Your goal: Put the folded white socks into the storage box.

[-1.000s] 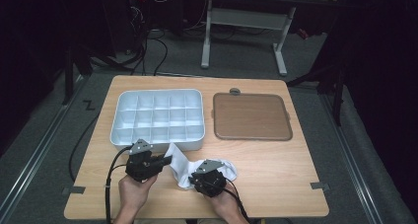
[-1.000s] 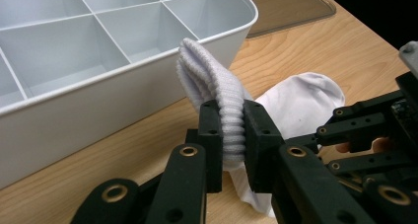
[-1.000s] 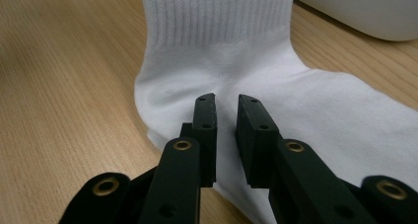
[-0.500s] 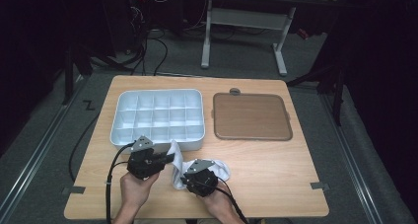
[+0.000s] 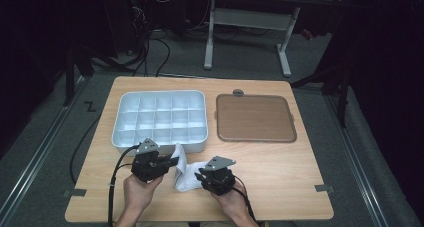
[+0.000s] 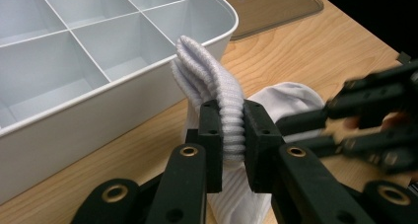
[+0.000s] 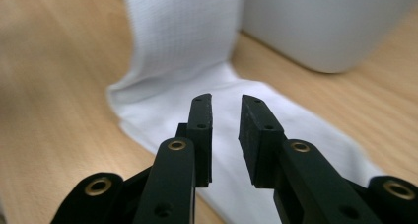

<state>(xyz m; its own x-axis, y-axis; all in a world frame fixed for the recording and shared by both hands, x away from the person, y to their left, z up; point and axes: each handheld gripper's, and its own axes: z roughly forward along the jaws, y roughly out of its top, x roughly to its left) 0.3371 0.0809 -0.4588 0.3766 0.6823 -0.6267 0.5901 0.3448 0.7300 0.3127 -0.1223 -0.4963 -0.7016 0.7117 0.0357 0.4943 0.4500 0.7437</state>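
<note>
The left gripper (image 6: 231, 135) pinches the ribbed cuff of the white cotton sock (image 6: 217, 93) up beside the white plastic compartment tray (image 6: 98, 61); the right gripper (image 7: 226, 130), jaws just opening and empty over the sock's foot on the table, probably needs a fresh grip to fold it

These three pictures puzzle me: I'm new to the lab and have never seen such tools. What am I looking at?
A person sits at a light wooden table, holding a black two-jaw gripper in each hand. The high view looks down from above. The other two pictures come from cameras riding on the grippers, looking along their jaws.

On the table lie a white plastic tray with square compartments, a flat brown lid and a white ribbed sock.

The left gripper is clamped on the sock's folded cuff and holds it up. The right gripper has just been opening; its jaws stand apart above the sock's other end, gripping nothing.
</note>
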